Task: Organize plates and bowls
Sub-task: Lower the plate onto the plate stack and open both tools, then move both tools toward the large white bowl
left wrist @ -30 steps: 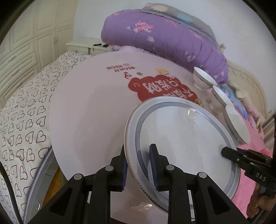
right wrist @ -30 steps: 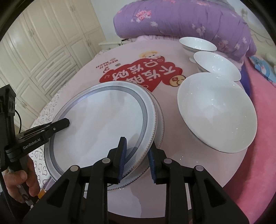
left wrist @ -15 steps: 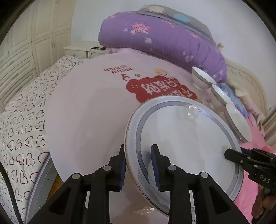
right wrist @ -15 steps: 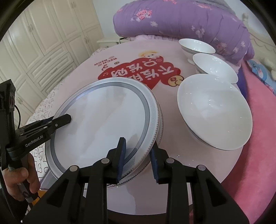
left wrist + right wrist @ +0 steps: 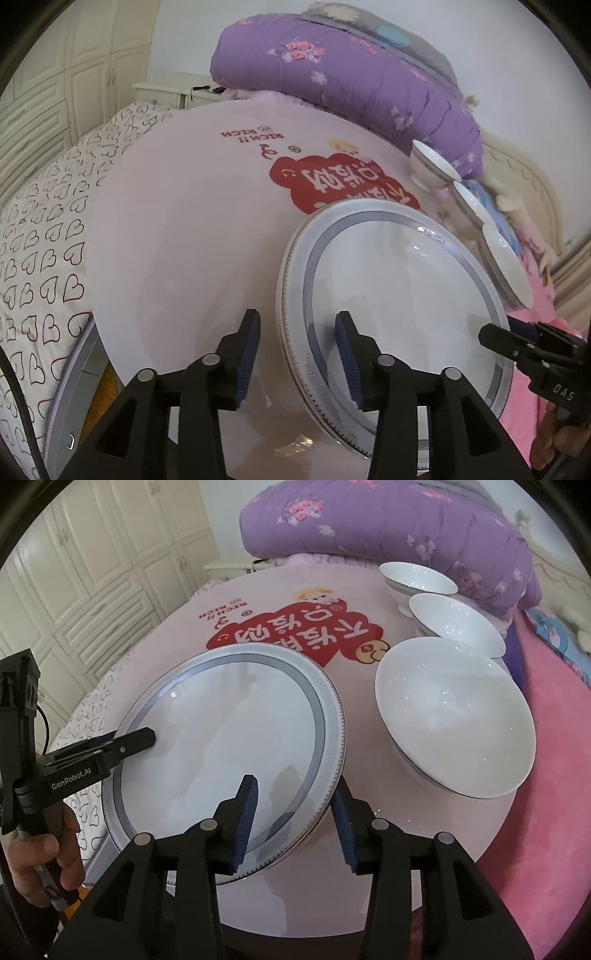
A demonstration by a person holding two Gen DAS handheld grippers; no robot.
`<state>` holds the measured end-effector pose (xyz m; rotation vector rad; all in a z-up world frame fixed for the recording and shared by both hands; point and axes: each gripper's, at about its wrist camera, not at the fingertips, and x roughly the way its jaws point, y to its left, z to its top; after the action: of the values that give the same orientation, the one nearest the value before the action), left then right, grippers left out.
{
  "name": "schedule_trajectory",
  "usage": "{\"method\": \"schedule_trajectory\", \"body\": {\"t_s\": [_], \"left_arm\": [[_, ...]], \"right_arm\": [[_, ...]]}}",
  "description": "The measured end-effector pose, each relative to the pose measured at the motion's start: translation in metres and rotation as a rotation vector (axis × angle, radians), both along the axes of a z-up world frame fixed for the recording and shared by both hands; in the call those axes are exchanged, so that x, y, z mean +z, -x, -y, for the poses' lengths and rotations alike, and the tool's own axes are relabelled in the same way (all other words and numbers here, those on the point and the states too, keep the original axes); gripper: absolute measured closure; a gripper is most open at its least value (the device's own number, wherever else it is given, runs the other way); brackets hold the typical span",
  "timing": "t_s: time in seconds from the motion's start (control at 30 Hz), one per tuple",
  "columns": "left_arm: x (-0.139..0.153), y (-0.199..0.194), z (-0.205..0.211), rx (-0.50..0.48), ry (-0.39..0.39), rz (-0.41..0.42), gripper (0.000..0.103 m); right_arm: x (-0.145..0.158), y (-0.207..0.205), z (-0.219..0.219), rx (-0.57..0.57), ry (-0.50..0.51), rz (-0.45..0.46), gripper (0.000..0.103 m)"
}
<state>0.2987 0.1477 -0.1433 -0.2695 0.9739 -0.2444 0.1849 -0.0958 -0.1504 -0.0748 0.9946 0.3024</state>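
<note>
A large white plate with a grey-blue rim (image 5: 229, 746) lies on top of another plate on the round pink table (image 5: 258, 602); it also shows in the left wrist view (image 5: 399, 295). My left gripper (image 5: 295, 350) is open, its jaws straddling the plate's left rim. My right gripper (image 5: 293, 819) is open, its jaws straddling the near right rim. Three white bowls stand in a row at the right: a large one (image 5: 454, 716), a middle one (image 5: 454, 624) and a far one (image 5: 417, 579).
A purple rolled quilt (image 5: 388, 520) lies behind the table. A heart-print sheet (image 5: 40, 236) covers the bed to the left. White cupboards (image 5: 85, 554) stand at the left. Pink bedding (image 5: 546, 738) is at the right.
Both grippers have opened and let go of the plate's rim. The top plate has settled flat onto the plate beneath it.
</note>
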Motion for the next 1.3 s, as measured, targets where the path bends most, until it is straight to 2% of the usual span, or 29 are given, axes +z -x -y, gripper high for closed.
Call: {"method": "schedule_trajectory", "body": {"t_s": [0.07,0.13,0.3,0.37,0.43,0.47,0.5,0.63,0.87,1.07,1.3], "left_arm": [[0.000,-0.001,0.000,-0.001,0.003,-0.002,0.060],[0.002,0.000,0.002,-0.003,0.000,0.006,0.053],[0.008,0.003,0.004,0.004,-0.011,0.027,0.031],[0.010,0.005,0.005,0.005,-0.013,0.036,0.023],[0.013,0.009,0.005,0.013,-0.025,0.054,0.011],[0.016,0.011,0.006,0.022,-0.037,0.065,0.003],[0.019,0.014,0.006,0.035,-0.050,0.082,0.001],[0.031,0.024,0.010,0.055,-0.095,0.121,0.001],[0.054,0.042,0.018,0.060,-0.103,0.156,0.001],[0.083,0.067,0.027,0.051,-0.125,0.236,0.001],[0.108,0.088,0.041,0.028,-0.134,0.311,0.001]], "right_arm": [[-0.001,-0.002,0.001,-0.007,-0.002,-0.010,0.055],[-0.003,-0.002,0.003,-0.011,-0.010,-0.014,0.051],[0.005,0.003,0.002,-0.001,-0.046,0.017,0.024],[0.009,0.003,0.003,-0.006,-0.060,0.032,0.007],[0.013,0.003,0.005,-0.010,-0.092,0.045,0.000],[0.014,0.003,0.007,-0.014,-0.111,0.047,0.000],[0.014,0.003,0.009,-0.017,-0.132,0.043,0.000],[0.016,0.001,0.014,-0.027,-0.200,0.043,0.000],[0.032,0.007,0.021,-0.009,-0.310,0.100,0.000],[0.056,0.018,0.025,0.008,-0.340,0.192,0.000],[0.083,0.032,0.045,-0.041,-0.326,0.304,0.000]]}}
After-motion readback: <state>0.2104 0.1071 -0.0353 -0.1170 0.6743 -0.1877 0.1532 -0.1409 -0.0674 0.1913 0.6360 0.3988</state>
